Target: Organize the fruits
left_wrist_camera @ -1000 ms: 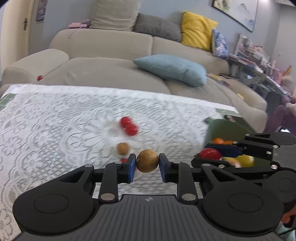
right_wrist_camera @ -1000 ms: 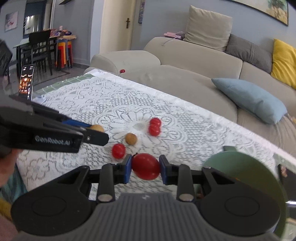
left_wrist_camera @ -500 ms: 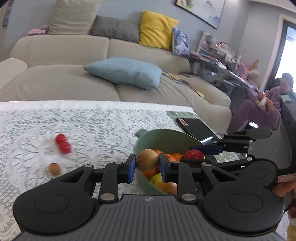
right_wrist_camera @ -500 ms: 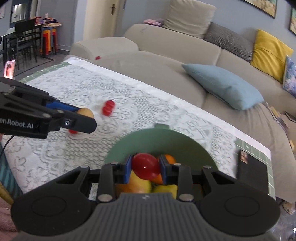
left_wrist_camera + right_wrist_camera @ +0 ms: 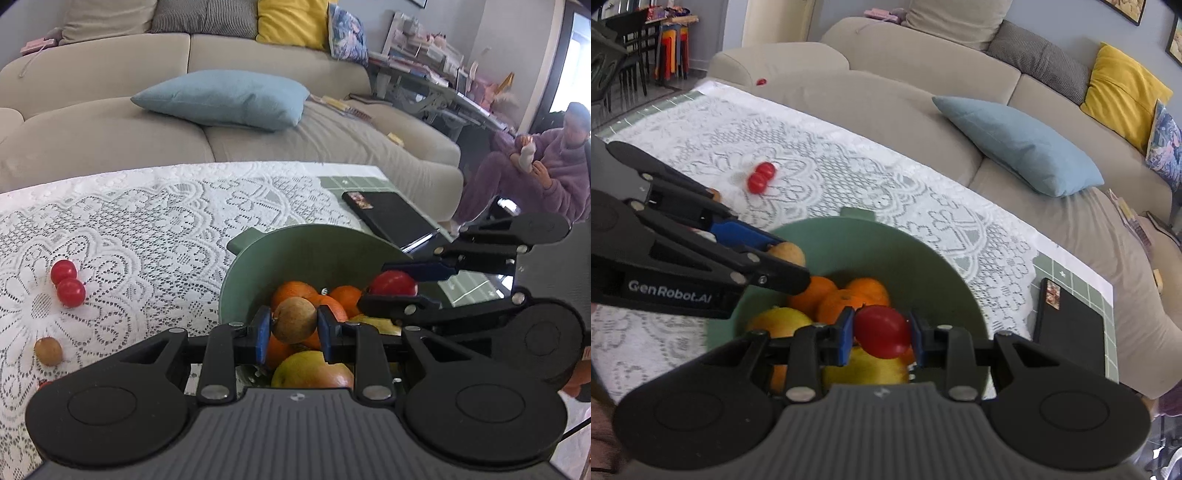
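Jaws of both grippers are clenched on fruit — the left gripper (image 5: 294,329) on a small round brown fruit (image 5: 294,320), the right gripper (image 5: 881,336) on a glossy red tomato (image 5: 882,331) — each poised above the green plastic bowl (image 5: 886,251) near the surface's right edge, seemingly for dropping in.

The cloth (image 5: 155,221) over the table is white openwork lace, rough and matt; at its far right corner a smooth green tiled surface (image 5: 351,182) shows. The bowl (image 5: 295,251) looks like matt green plastic. The oranges (image 5: 846,295) in it have dimpled, dull skins. The red tomato (image 5: 881,332) is smooth and glossy, the brown fruit (image 5: 294,320) dry and matt. Both grippers are matt black plastic with blue pads (image 5: 263,334) and small shiny metal screws (image 5: 216,391). The black case (image 5: 391,218) near the table's right edge is smooth with a slight sheen. The sofa (image 5: 110,140) is soft woven beige fabric.
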A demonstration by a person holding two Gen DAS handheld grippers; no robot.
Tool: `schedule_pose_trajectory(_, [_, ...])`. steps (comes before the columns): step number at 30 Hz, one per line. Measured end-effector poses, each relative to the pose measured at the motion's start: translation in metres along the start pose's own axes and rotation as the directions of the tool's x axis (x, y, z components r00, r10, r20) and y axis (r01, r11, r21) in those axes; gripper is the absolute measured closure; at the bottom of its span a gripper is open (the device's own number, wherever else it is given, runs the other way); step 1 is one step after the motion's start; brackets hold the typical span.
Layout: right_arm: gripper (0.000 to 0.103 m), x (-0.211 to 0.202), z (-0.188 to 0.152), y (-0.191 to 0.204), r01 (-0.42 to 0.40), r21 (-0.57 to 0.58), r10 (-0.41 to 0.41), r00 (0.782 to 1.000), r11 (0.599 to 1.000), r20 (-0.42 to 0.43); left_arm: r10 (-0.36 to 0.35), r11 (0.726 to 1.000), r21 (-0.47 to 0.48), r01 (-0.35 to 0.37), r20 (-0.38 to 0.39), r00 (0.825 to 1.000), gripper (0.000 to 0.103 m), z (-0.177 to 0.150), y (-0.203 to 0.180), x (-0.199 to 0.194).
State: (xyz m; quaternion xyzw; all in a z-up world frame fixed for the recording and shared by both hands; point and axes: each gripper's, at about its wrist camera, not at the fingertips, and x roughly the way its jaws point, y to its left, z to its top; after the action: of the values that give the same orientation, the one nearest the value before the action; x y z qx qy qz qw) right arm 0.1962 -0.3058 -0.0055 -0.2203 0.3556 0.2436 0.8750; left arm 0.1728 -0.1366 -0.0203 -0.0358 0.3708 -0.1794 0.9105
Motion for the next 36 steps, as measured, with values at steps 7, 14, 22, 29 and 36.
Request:
schedule_pose_trajectory(7, [0.075,0.03,0.007,-0.015,0.011,0.02,-0.01,0.999,1.0,-0.042,0.032,0.999,0.012,-0.032,-0.023,0.999,0.073,0.006,0.0,0.017])
schedule_pose_trajectory(14, [0.075,0.05,0.009,-0.016,-0.004,0.026,0.006,0.997,1.0,-0.071,0.04,0.999,0.035,-0.038,-0.037,0.999,0.073,0.002,-0.001,0.028])
schedule_pose_trajectory(22, [0.074,0.061,0.007,-0.014,-0.007,0.027,0.009,0.995,1.0,-0.096,0.048,0.997,0.06,-0.046,-0.033,0.998,0.073,0.005,-0.002,0.032])
schedule_pose_trajectory(29, [0.074,0.06,0.01,-0.01,0.007,-0.008,-0.008,0.994,1.0,-0.113,0.055,0.996,0.072,-0.052,-0.031,0.998,0.072,0.003,-0.003,0.031])
schedule_pose_trajectory(36, [0.063,0.054,0.013,-0.005,0.053,-0.072,-0.061,0.992,0.996,-0.11,0.057,0.997,0.054,-0.055,-0.028,0.998,0.059,0.002,-0.002,0.023])
